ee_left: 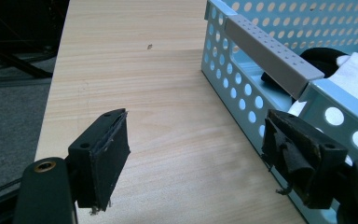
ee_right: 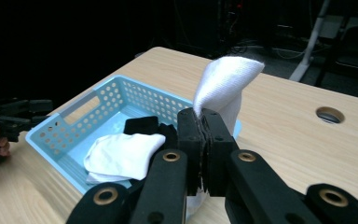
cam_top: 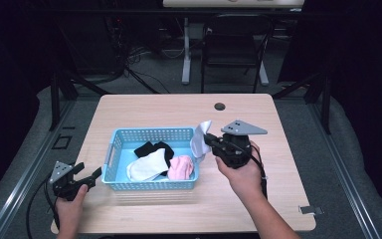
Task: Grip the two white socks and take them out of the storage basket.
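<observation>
A light blue perforated basket (cam_top: 117,137) (ee_left: 279,60) (ee_right: 65,133) stands on the wooden table. Inside lie a white sock (cam_top: 146,167) (ee_right: 121,156), a black sock (cam_top: 153,148) (ee_right: 142,125) and a pink sock (cam_top: 181,168). My right gripper (cam_top: 208,139) (ee_right: 204,122) is shut on another white sock (cam_top: 200,138) (ee_right: 223,84), holding it above the basket's right end. My left gripper (cam_top: 97,173) (ee_left: 196,140) stands open just off the basket's left end, nothing between its jaws. In the right gripper view the left gripper (ee_right: 32,109) appears beyond the basket.
A round cable hole (cam_top: 220,106) (ee_right: 330,114) sits near the table's far edge. A chair (cam_top: 234,45) and a desk leg (cam_top: 186,50) stand on the floor behind. Bare wood lies left and right of the basket.
</observation>
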A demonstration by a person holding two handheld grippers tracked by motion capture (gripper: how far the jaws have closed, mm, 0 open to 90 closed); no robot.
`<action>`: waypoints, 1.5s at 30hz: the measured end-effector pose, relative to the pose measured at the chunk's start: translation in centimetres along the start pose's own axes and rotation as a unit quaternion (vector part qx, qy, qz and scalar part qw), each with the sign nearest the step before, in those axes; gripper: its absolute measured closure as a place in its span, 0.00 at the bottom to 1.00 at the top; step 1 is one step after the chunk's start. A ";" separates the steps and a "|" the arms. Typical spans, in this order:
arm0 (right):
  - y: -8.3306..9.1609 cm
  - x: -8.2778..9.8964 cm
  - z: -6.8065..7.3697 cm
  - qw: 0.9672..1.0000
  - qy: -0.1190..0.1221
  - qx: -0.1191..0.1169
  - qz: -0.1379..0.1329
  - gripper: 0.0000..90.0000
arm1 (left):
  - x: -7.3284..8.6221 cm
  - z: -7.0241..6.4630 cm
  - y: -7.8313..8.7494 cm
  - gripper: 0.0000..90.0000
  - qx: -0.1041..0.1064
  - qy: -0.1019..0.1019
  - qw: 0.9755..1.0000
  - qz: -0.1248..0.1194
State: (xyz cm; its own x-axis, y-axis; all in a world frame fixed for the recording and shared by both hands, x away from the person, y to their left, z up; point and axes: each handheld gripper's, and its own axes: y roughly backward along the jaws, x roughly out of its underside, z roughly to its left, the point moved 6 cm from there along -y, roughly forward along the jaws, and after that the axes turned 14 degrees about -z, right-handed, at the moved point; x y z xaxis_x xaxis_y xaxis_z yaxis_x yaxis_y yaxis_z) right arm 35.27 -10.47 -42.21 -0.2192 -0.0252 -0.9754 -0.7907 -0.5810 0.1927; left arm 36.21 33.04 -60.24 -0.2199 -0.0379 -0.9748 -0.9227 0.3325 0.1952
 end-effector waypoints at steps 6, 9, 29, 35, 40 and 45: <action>1.1 1.2 -1.5 1.000 -0.009 0.016 0.009 0.98 | 0.0 0.0 0.0 0.25 0.000 -0.001 1.000 0.001; 1.2 2.0 -2.0 0.999 -0.016 0.022 0.017 0.98 | 0.0 0.0 0.0 0.25 0.000 -0.001 1.000 0.002; 1.0 9.6 -4.8 0.996 -0.046 0.048 0.066 0.98 | 0.0 0.0 0.0 0.25 0.000 -0.001 1.000 0.002; 2.0 10.9 -6.6 0.993 -0.064 0.072 0.068 0.98 | 0.0 0.0 0.0 0.25 0.001 -0.002 1.000 0.001; 2.8 12.0 -8.3 0.990 -0.081 0.092 0.072 0.98 | 0.1 0.0 0.0 0.25 0.001 -0.003 1.000 0.004; 3.2 13.2 -9.7 0.986 -0.095 0.111 0.079 0.97 | 0.1 0.0 0.0 0.25 0.001 -0.003 1.000 0.004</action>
State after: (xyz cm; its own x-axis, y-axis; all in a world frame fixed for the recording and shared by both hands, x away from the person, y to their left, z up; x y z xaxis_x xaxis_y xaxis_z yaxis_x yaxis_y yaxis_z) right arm 35.38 -20.61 -55.54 -0.4364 0.0641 -0.8975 -0.8389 -0.3895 0.3801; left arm 36.19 33.00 -60.29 -0.2254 -0.0291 -0.9738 -0.9203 0.3344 0.2031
